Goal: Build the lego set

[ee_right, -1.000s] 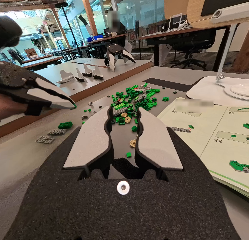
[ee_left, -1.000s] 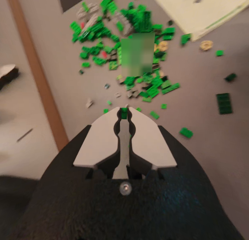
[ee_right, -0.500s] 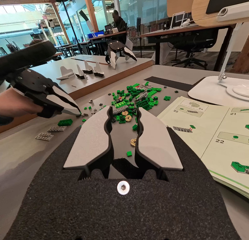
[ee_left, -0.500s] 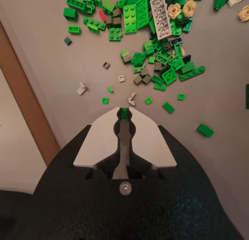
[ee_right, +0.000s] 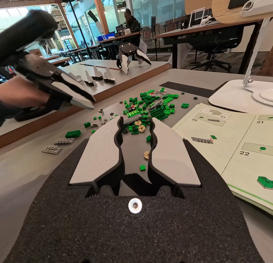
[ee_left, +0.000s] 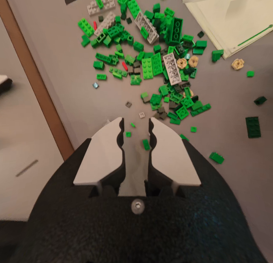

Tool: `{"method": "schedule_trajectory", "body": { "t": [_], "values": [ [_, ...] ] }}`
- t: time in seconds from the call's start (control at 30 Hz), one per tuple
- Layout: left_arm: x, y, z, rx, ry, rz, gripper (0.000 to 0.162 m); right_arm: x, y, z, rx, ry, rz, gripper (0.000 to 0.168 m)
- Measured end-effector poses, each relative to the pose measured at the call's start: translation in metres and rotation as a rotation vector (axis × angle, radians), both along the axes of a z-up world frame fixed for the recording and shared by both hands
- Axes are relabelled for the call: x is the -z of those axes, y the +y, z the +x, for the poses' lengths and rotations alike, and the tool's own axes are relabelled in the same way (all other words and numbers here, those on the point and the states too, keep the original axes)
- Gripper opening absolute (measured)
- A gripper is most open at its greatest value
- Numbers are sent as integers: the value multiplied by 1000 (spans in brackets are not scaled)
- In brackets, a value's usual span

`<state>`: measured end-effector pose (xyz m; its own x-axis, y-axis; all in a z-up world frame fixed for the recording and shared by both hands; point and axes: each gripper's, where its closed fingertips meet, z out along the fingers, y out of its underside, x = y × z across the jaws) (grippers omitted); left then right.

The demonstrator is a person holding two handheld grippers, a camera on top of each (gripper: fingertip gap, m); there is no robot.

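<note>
Since half a second ago the left gripper [ee_left: 136,120] has let go: its jaws, then pinched on a small green piece, now stand spread and empty above the grey table [ee_left: 59,64], with the lego pile [ee_left: 155,56] ahead. In the right wrist view, the right gripper [ee_right: 136,119] hovers spread and empty before the pile, instruction booklet [ee_right: 236,138] beside it

An open-plan office: rows of desks [ee_right: 122,39], office chair [ee_right: 214,49], glass partitions [ee_right: 155,8]
</note>
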<state>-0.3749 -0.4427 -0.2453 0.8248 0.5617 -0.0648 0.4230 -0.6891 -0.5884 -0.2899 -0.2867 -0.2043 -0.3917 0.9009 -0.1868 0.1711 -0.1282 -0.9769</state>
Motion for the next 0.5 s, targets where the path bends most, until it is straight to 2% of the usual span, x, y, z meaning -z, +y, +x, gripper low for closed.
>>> {"method": "schedule_trajectory", "body": {
  "t": [0.23,0.37,0.5],
  "values": [
    [-4,47,-54,73,14,37,19,2,0,0,-6,-10,-5,33],
    [2,46,-85,-18,2,-5,16,1,0,0,-4,-7,-4,33],
    [-3,47,-97,-50,11,27,14,1,2,0,-3,-10,-15,33]
  ]
}}
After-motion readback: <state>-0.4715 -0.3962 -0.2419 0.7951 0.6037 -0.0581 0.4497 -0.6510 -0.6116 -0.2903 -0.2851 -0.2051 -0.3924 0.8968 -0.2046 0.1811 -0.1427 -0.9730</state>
